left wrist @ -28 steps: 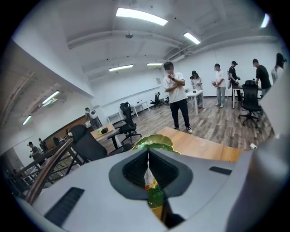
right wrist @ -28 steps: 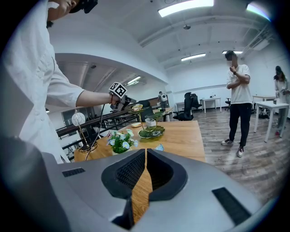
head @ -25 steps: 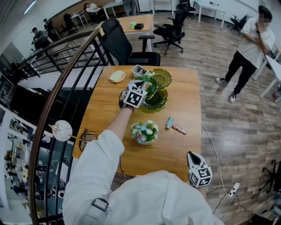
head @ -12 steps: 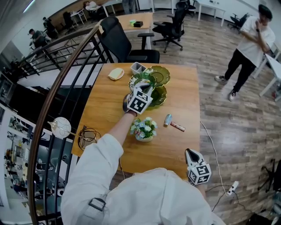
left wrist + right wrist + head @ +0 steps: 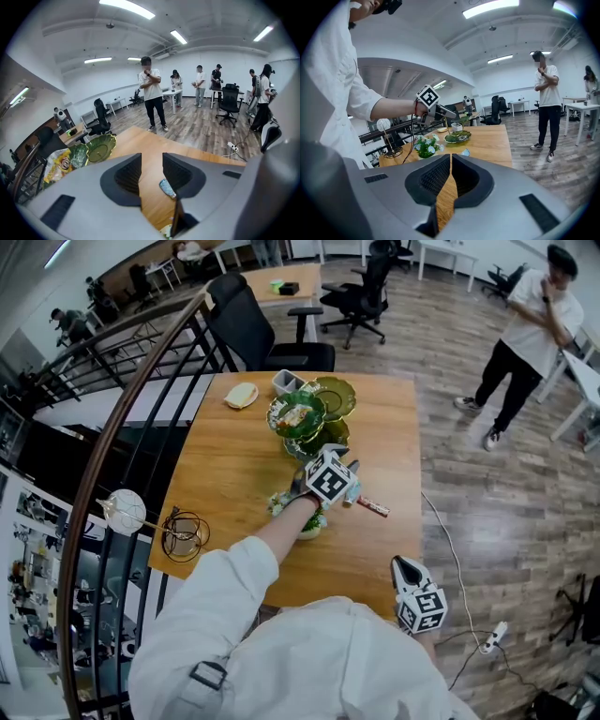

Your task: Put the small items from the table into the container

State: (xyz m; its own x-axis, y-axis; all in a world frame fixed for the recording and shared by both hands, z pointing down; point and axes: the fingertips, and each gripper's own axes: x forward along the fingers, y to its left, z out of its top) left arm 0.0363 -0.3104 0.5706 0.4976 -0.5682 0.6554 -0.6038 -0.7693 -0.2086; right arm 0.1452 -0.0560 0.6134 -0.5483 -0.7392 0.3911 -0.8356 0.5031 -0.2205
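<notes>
Head view: the left gripper (image 5: pixel 343 474) has left the green bowl (image 5: pixel 281 420), where a yellow snack (image 5: pixel 298 413) lies, and come down over the blue packet (image 5: pixel 167 187) on the table (image 5: pixel 230 474). Its jaws are opening and grip nothing yet. The right gripper (image 5: pixel 401 566) is clenched and empty. With the red bar (image 5: pixel 377 510), I judge two items remain.

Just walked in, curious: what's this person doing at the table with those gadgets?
A person in white holds a two-jaw gripper in each hand. The left gripper is over the wooden table, jaws opening above a small blue packet, not gripping it. The right gripper hangs shut by the table's near edge.
</notes>
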